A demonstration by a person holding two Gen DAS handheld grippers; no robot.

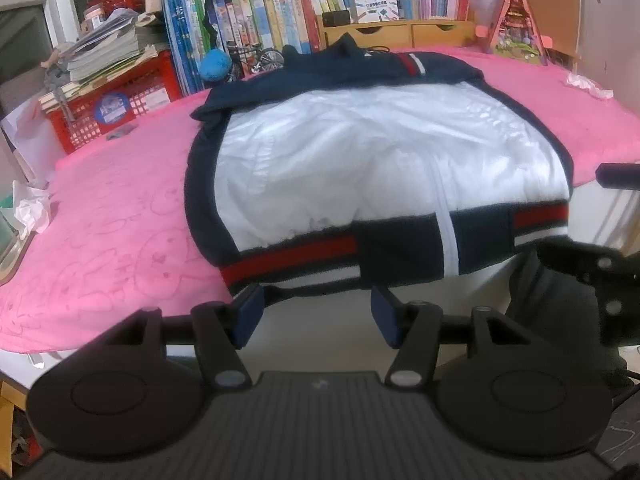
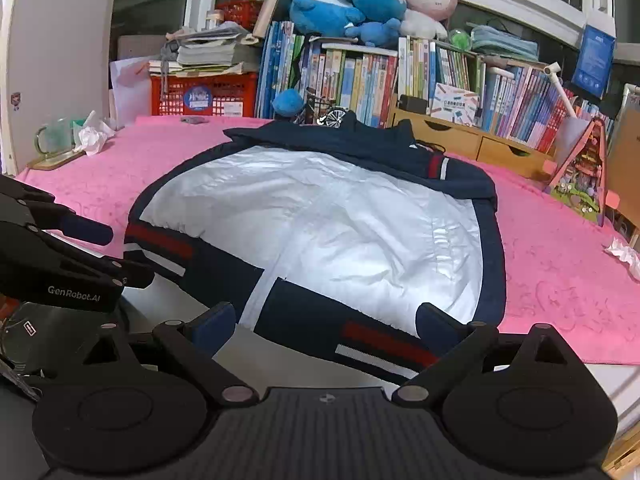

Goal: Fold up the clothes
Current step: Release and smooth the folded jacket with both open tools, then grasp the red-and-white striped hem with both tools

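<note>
Left gripper: nearest the left wrist camera; jaws stand partly apart with nothing between the blue pads; the tips sit just short of the jacket's hem, not touching it as far as can be seen.
Right gripper: nearest the right wrist camera; jaws stand wide; the hem's corner lies between the fingers in view, but the pads do not press on it.
Jacket: navy with a white lining, lying spread on the pink cloth, lining upward; the navy hem band with red and white stripes hangs over the table's near edge.
Jacket collar: navy, bunched at the far end toward the bookshelf.
Pink cloth: covers the table top; creased, bare on both sides of the jacket.
Table edge: white, showing below the cloth at the near side.
Bookshelf: behind the table, packed with upright books.
Plush toys: blue and pink, on top of the books.
Red crate: at the far left, stacked with papers.
Crumpled tissue: on the cloth, well apart from the jacket, at the right.
</note>
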